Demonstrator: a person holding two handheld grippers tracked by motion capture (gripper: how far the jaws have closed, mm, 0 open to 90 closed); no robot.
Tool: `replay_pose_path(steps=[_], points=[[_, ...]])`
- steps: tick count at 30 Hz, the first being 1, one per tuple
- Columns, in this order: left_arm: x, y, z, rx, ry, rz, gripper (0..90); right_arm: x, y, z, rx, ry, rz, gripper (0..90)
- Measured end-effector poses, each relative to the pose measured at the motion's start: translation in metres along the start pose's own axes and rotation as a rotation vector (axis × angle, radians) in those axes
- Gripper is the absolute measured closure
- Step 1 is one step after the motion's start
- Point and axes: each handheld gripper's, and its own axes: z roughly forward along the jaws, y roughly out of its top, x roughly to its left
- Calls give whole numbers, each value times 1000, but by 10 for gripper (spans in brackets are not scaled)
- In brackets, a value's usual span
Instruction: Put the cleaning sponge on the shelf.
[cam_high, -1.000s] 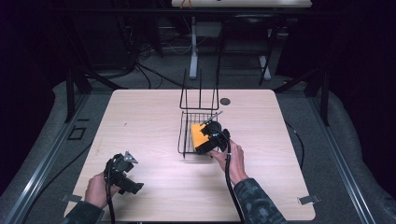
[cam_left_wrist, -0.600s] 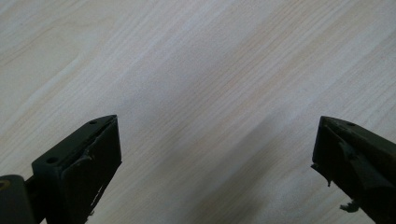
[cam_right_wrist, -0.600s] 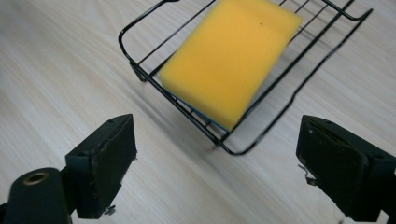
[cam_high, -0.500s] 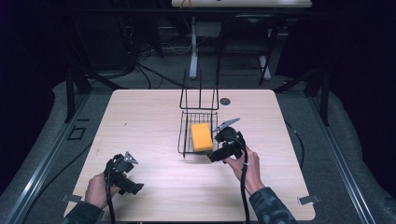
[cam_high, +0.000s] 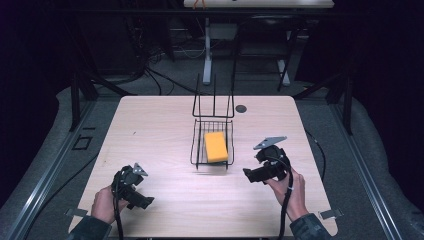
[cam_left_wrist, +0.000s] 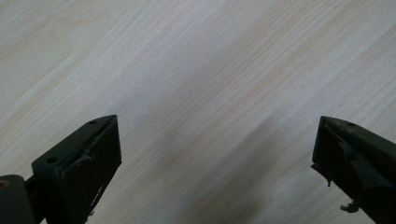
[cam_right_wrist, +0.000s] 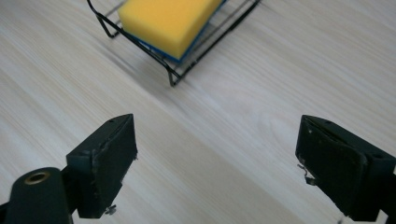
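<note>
Sponge (cam_high: 216, 146) lies in wire basket (cam_high: 197, 150); right gripper (cam_high: 248, 174) open and empty beside it, left gripper (cam_high: 148, 201) open over tabletop (cam_high: 150, 130)

your pale wooden bench (cam_high: 160, 130) carries a black wire basket (cam_high: 197, 150) near its middle, and what looks like a small dark disc (cam_high: 241, 108) behind it.

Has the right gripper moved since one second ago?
Yes. The right gripper has drawn back from the basket toward the table's near edge, to the right, leaving the sponge inside.
</note>
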Motion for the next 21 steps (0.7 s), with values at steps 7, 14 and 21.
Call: replay_pose_path(steps=[7, 14, 21], points=[[1, -1, -2, -18, -3, -3, 16, -9, -29, -14, 29, -29, 25, 138], [-1, -1, -2, -13, -7, 3, 16, -15, -64, -21, 47, -55, 88, 136], [-1, -1, -2, -13, -13, 10, 16, -17, -102, -11, 135, -58, 141, 138]])
